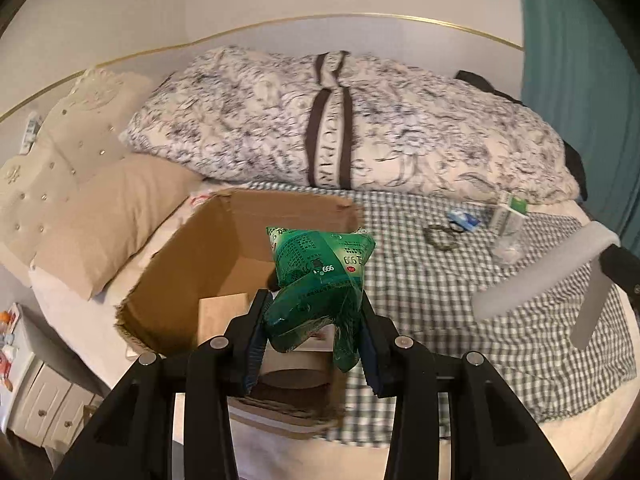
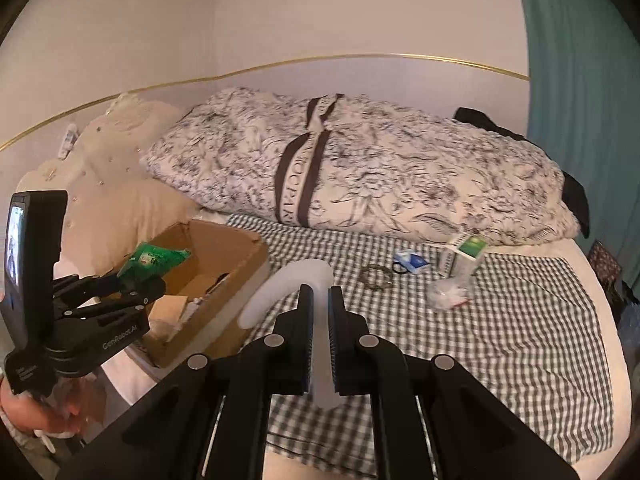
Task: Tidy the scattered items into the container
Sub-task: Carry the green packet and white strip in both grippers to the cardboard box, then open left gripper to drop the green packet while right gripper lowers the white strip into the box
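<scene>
While the bed with its checked cloth carries a rolled flowered quilt at the back, an open cardboard box sits on its left part beside a beige pillow. Above the box, the left hand-held gripper clenches a green packet, and the right hand-held gripper pinches a bent white tube. Well apart to the right lie a small carton, a blue wrapper and a ring.

- The crinkled green foil packet I hold shows "999" upside down.
- My black left gripper, at nine o'clock, reads "GenRobot.AI".
</scene>
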`<state>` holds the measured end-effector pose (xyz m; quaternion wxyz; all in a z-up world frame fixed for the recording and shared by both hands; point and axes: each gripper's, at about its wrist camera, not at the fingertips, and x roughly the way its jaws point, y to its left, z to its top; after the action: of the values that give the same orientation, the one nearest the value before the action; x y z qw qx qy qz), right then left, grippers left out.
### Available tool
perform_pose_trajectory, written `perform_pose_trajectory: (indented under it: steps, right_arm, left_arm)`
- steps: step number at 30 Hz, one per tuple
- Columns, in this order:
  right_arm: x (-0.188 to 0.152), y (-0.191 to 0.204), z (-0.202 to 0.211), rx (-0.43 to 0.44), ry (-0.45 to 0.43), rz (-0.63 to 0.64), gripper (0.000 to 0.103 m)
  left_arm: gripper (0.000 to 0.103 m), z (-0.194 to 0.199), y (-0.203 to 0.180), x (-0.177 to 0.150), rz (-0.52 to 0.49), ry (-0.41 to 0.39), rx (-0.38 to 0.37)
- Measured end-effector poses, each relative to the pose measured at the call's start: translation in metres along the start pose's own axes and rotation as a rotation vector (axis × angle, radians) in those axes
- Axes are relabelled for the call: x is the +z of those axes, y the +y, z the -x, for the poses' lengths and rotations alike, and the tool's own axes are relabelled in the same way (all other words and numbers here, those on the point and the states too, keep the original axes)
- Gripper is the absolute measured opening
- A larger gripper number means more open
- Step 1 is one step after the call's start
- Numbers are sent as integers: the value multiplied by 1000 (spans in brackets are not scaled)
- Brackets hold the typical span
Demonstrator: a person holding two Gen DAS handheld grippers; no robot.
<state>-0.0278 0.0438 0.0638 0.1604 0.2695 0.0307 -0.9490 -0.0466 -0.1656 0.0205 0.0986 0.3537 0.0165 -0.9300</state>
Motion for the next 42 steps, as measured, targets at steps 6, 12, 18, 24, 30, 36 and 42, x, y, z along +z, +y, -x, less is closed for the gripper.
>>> perform_pose_trajectory:
  steps: [6,12,18,24,30,36,42]
  right_arm:
    - [6,27,-19,25,22,43,7]
    - [12,46,-46,41,57,82,7]
    - [19,67,-67,60,73,115,7]
    - [28,90,-84,90,76,150,7]
    - [37,113,-98,123,77,173,7]
    - [47,136,-118,167,89,192,8]
    - [49,159,-142,189,105,219,9]
  left_arm:
    - [40,-29,37,-2,50,41,30]
    - [40,-60,62,-6,92,87,54]
    - [40,-84,82,-10,117,120,72]
    - [90,-87,93,-13,126,97,108]
    - [92,-83,93,-13,107,85,99]
    - [92,-81,92,-16,104,91,81]
    - [92,-75,87,-19,93,94,72]
